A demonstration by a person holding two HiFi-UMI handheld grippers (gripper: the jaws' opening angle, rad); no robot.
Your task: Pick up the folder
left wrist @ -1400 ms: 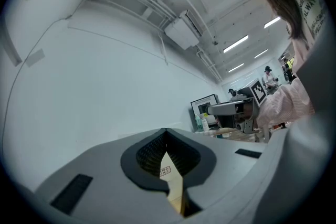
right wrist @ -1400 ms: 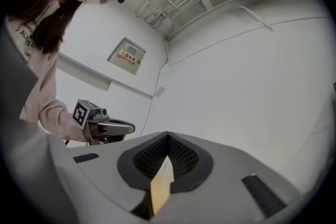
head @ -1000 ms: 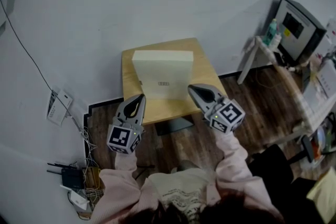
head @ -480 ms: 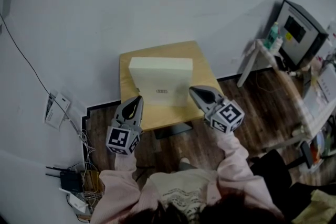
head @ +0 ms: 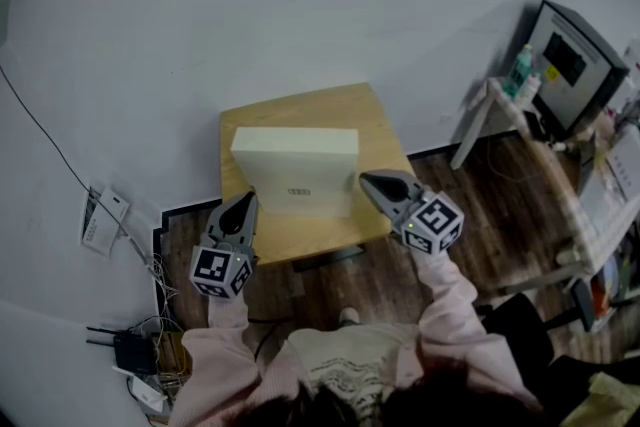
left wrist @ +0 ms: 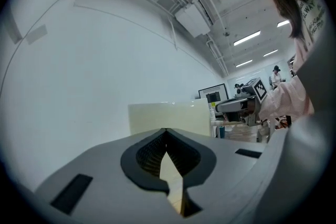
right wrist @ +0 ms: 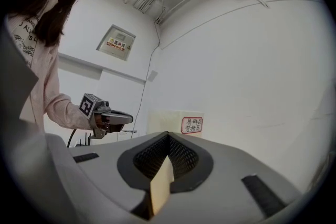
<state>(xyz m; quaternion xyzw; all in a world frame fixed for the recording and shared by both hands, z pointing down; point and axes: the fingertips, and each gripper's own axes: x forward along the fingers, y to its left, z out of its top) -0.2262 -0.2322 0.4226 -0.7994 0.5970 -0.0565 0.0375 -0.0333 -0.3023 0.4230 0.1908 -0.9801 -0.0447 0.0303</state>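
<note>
1. Left gripper (head: 247,199): grey tapering shell, black ribbed pads (left wrist: 148,150) inside the jaws, black slots on top.
2. Right gripper (head: 366,181): the same build.
3. Behind each, a black-and-white marker cube: left cube (head: 219,270), right cube (head: 432,222).
4. Pink sleeves (head: 448,300) behind the cubes; pale printed top (head: 345,370).

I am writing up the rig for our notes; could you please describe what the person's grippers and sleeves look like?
Both the left gripper and the right gripper are grey, tapered shells with dark ribbed pads lining the jaws. Each carries a white cube with black square markers. The person wears pale pink long sleeves.
</note>
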